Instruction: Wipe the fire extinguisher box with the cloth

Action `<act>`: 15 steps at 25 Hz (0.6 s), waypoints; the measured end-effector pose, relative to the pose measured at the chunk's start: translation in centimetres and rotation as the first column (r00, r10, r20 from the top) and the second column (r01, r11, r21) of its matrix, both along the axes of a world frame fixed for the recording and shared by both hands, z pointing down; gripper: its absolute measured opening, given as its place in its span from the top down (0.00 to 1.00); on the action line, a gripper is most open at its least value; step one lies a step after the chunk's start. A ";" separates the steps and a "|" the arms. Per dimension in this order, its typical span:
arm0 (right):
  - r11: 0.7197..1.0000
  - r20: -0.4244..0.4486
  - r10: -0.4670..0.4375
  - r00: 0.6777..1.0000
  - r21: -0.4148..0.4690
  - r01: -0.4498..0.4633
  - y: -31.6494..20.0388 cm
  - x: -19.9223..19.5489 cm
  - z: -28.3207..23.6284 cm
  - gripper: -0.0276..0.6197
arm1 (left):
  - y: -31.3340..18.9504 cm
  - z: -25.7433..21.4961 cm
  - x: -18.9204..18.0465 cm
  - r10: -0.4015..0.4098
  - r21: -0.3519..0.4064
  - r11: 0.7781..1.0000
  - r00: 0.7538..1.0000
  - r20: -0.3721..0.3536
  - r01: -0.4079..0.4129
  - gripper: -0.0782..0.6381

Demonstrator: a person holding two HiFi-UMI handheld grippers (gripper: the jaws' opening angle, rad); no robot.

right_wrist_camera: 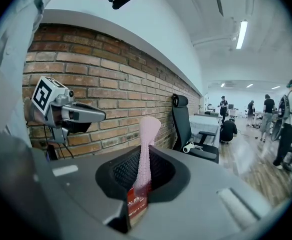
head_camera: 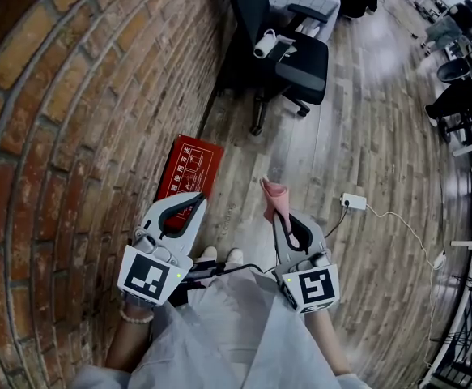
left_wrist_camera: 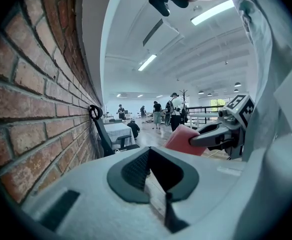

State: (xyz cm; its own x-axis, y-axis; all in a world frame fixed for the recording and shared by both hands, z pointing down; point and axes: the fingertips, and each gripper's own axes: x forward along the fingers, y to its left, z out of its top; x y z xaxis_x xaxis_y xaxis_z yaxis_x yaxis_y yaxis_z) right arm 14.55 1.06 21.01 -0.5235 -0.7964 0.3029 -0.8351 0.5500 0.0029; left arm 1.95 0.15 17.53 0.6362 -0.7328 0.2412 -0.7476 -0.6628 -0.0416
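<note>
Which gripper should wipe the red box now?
Right. The right gripper is shut on the pink cloth; the left gripper is shut and empty, though nearer the red box.

Pink cloth [head_camera: 273, 196], red fire extinguisher box [head_camera: 189, 168]

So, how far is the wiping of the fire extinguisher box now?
Done: the right gripper has the pink cloth clamped in its jaws. In hand: the cloth is held up, apart from the red fire extinguisher box by the brick wall. To do: all the wiping; the left gripper is shut and empty.
</note>
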 end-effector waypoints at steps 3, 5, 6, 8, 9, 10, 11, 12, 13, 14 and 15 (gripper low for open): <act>1.000 0.001 -0.001 1.000 0.003 0.001 0.1 -0.1 0.0 0.92 | 0.1 0.1 0.1 0.006 0.002 1.000 1.000 0.004 -0.006 0.90; 1.000 0.002 0.000 1.000 -0.001 0.000 0.2 0.0 0.1 0.92 | 0.1 0.1 0.3 0.011 0.002 1.000 1.000 0.004 -0.011 0.90; 1.000 0.001 0.000 1.000 -0.002 0.000 0.2 0.0 0.1 0.92 | 0.1 0.1 0.4 0.014 0.005 1.000 1.000 0.002 -0.014 0.90; 1.000 0.000 -0.001 1.000 -0.002 0.001 0.3 -0.1 0.1 0.92 | 0.0 0.0 0.6 0.021 0.011 1.000 1.000 0.002 -0.021 0.90; 1.000 0.000 0.000 1.000 -0.001 0.000 0.3 -0.1 0.1 0.92 | 0.0 0.0 0.7 0.026 0.013 1.000 1.000 0.002 -0.026 0.90; 1.000 0.000 0.001 1.000 0.000 -0.001 0.3 -0.1 0.0 0.92 | 0.1 0.1 0.8 0.030 0.015 0.999 1.000 0.002 -0.031 0.90; 1.000 0.001 0.004 1.000 0.000 -0.004 0.4 0.0 0.0 0.92 | 0.2 0.1 1.0 0.034 0.015 0.999 0.999 0.002 -0.034 0.90; 1.000 0.001 0.005 1.000 0.001 -0.005 0.4 -0.1 0.0 0.92 | 0.2 0.1 1.0 0.036 0.015 0.999 0.999 0.000 -0.036 0.90; 1.000 0.001 0.006 1.000 0.001 -0.006 0.4 -0.1 -0.1 0.92 | 0.3 0.1 1.1 0.037 0.015 0.999 0.999 -0.001 -0.037 0.90; 1.000 0.001 0.005 1.000 0.002 -0.005 0.4 -0.1 -0.1 0.92 | 0.3 0.1 1.1 0.038 0.015 0.999 0.999 -0.002 -0.038 0.90; 1.000 0.002 0.004 1.000 0.003 -0.004 0.4 -0.2 -0.2 0.92 | 0.3 0.1 1.1 0.039 0.016 0.999 0.999 -0.002 -0.039 0.90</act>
